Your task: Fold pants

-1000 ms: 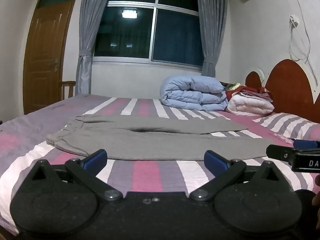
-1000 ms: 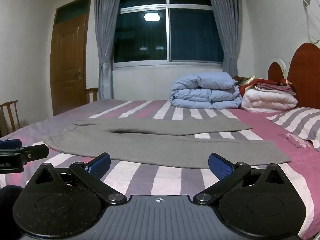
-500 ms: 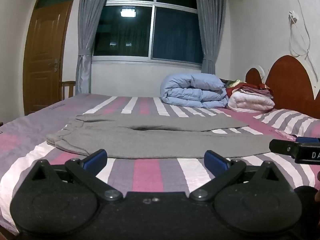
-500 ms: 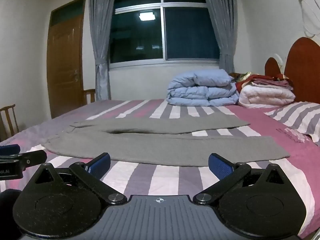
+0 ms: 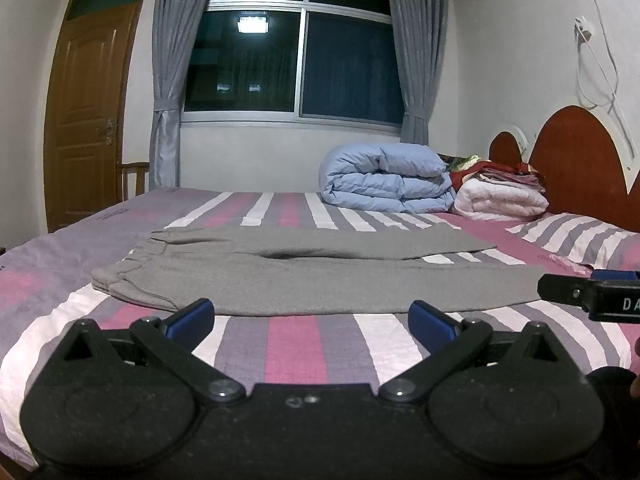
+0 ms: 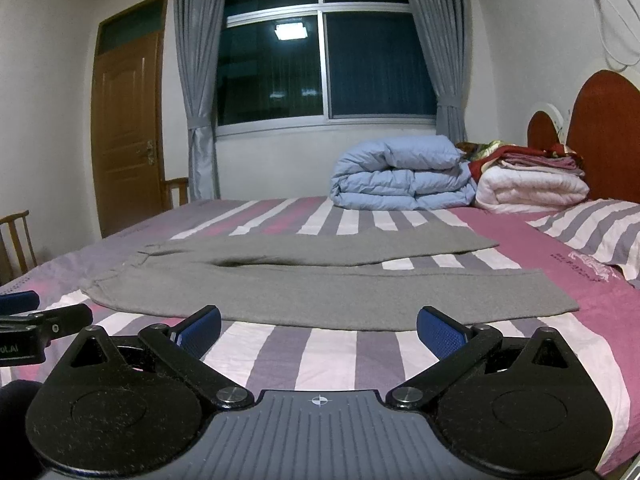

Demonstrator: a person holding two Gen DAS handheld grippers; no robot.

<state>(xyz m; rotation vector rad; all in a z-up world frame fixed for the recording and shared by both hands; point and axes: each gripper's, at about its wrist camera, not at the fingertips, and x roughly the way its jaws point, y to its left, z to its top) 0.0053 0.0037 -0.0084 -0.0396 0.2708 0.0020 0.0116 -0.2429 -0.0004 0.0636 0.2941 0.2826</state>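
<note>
Striped bed (image 5: 296, 344) w/ grey pants (image 5: 304, 280) flat; both grippers' jaws apart.

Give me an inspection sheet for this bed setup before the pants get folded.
Surface: striped bed, flat.
Job's things: grey pants spread flat, unfolded, waistband left, legs right.
Clutter: blue duvet, white blanket with clothes on top, pillow, all beyond the pants.
Grippers: left gripper open, empty, short of the pants; right gripper the same.
Cables: white cord on the wall above the headboard.
Surroundings: window, curtains, door, chair.
</note>
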